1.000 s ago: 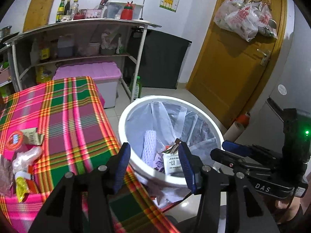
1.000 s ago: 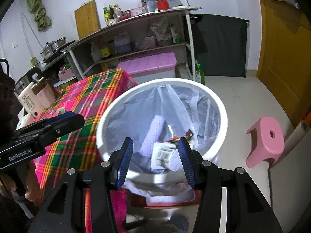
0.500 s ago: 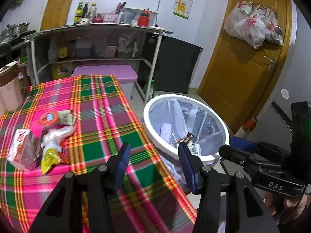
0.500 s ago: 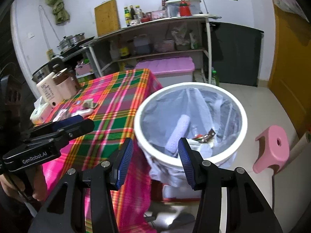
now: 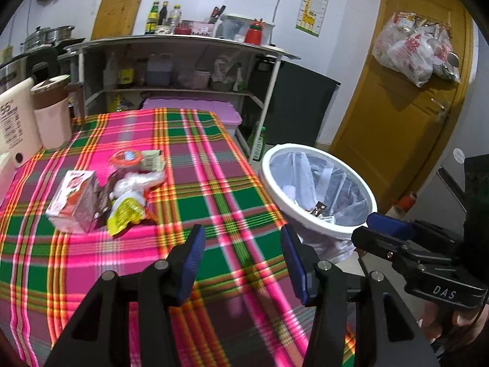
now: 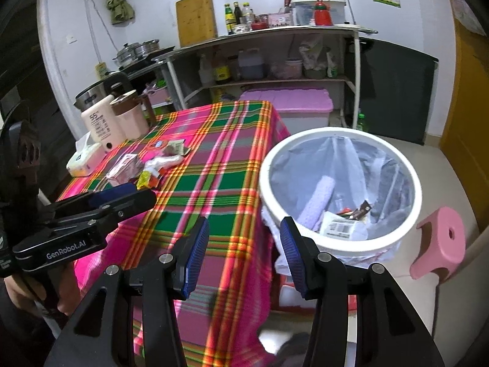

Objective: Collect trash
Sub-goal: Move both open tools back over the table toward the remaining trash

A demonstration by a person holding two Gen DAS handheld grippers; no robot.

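Tilted down over the table's (image 5: 232,202) near edge beside the bin (image 6: 339,244): left gripper (image 5: 241,253) and right gripper (image 6: 243,253), jaws wide apart, empty.

Looks like somebody's home kitchen, pretty lived-in. A metal shelf rack (image 6: 275,58) is running along the white wall, holding sauce bottles (image 6: 235,13), jugs and tubs, with a wooden cutting board (image 6: 195,18) leaning up top. Steamer pots (image 6: 137,50) are sitting on a stove counter at the left. A table with a pink and green plaid cloth (image 5: 195,165) is taking up the middle, a kettle (image 6: 97,98) standing on it. A giraffe height chart (image 5: 314,3) is hanging by a yellow door (image 5: 403,116) with plastic bags (image 5: 412,49) dangling off it.
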